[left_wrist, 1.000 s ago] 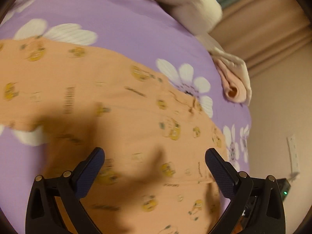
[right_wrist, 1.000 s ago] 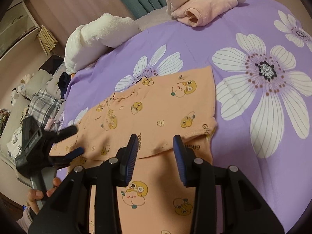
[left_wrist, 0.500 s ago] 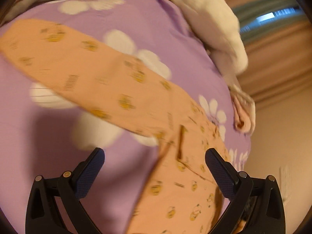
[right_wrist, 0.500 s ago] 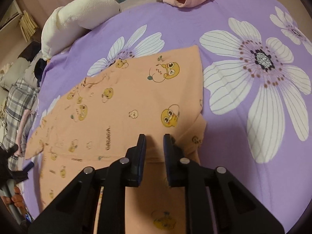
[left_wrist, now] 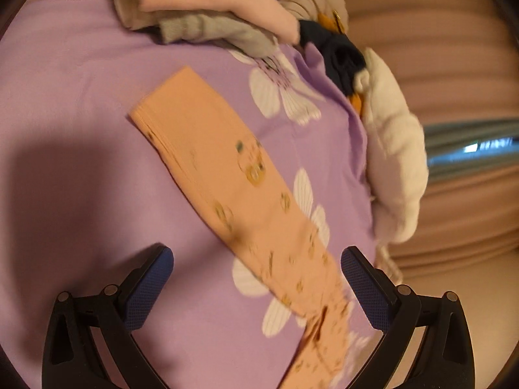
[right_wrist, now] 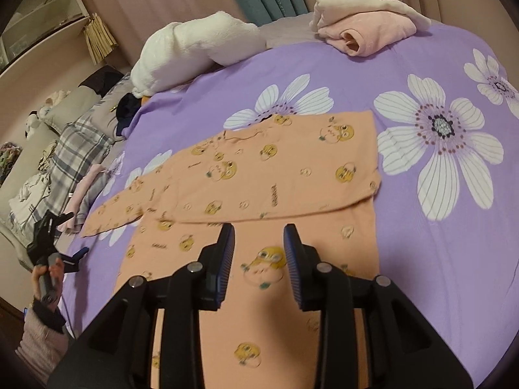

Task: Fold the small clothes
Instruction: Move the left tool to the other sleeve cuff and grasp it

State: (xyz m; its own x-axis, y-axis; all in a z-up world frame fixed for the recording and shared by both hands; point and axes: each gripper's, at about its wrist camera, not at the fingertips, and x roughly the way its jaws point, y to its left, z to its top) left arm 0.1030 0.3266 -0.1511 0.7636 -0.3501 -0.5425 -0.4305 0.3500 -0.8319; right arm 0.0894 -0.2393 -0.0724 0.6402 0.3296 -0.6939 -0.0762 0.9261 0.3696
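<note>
Orange shirt (right_wrist: 285, 175) lies flat mid-bed, sleeve (left_wrist: 201, 149) stretched toward 10 o'clock, ready for folding. Right gripper (right_wrist: 259, 253) hovers over the hem, opening, empty; left gripper (left_wrist: 256, 278) is wide, empty.

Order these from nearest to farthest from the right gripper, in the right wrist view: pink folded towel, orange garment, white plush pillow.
1. orange garment, directly under the right gripper.
2. white plush pillow, far left.
3. pink folded towel, far right, slightly farther.
</note>
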